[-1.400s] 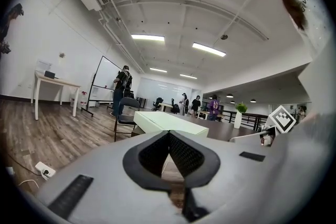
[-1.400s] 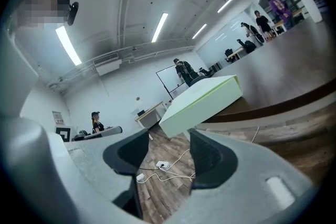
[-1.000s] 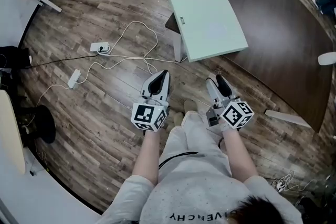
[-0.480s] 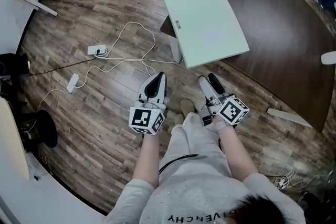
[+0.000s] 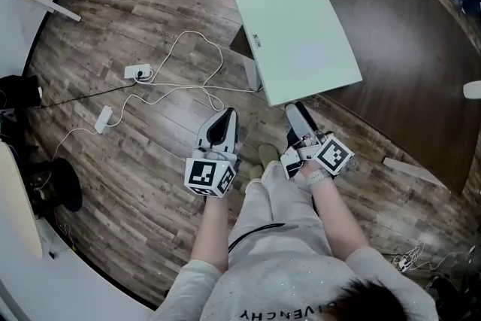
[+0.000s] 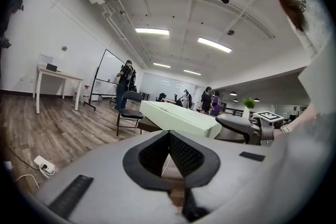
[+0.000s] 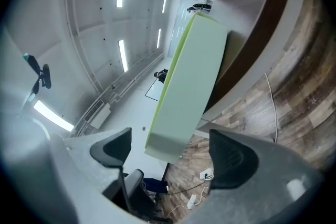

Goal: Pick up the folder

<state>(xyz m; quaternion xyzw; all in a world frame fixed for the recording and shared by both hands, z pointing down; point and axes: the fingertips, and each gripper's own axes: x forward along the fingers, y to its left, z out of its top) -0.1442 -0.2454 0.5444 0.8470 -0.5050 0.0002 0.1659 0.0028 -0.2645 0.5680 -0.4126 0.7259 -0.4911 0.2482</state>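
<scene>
Not yet lifted: the pale green flat folder point(image 5: 301, 37) lies on the dark brown table point(image 5: 406, 64), its near corner overhanging. The right tool point(image 5: 298, 115), jaws just opened wide, faces that corner with nothing gripped. The left tool point(image 5: 223, 122) is closed and empty.

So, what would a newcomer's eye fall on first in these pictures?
The pale green folder lies on the corner of the dark table, upper middle of the head view, overhanging the wooden floor. Just below it the right gripper stands wide, its jaws having just been opening, with nothing between them yet; the left gripper beside it is shut.
</scene>
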